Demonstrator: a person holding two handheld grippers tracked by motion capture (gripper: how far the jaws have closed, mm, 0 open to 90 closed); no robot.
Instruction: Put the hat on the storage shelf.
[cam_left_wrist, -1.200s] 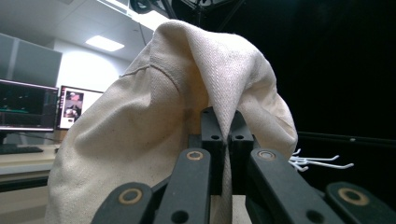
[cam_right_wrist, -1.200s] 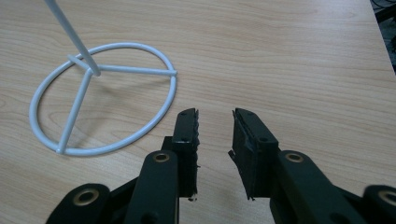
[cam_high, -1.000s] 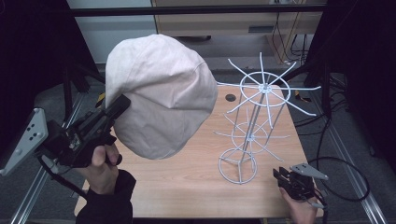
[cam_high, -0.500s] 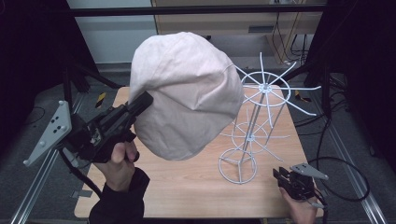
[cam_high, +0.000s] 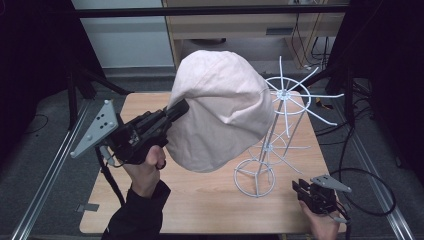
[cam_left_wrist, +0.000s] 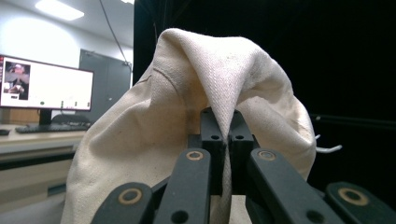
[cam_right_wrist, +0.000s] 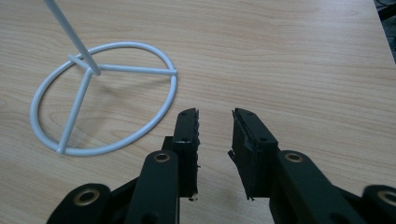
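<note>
A cream cloth hat (cam_high: 220, 107) hangs in the air over the middle of the table, its right side against the top spokes of a white wire hat stand (cam_high: 280, 135). My left gripper (cam_high: 180, 107) is shut on the hat's left edge; in the left gripper view a fold of the hat (cam_left_wrist: 210, 93) is pinched between the jaws of the left gripper (cam_left_wrist: 227, 135). My right gripper (cam_high: 300, 189) rests low near the table's front right corner, open with nothing in it. In the right gripper view the right gripper (cam_right_wrist: 215, 116) stands just right of the stand's round base (cam_right_wrist: 102, 95).
The wooden table (cam_high: 200, 200) has bare surface in front of the stand and to its left. Aluminium rails (cam_high: 45, 180) run along both sides. A cabinet (cam_high: 240, 25) stands behind the table, and cables (cam_high: 360, 190) lie on the floor at right.
My left gripper has carried the hat to the right, from the table's left side up against the stand's top. The right gripper has stayed put.
</note>
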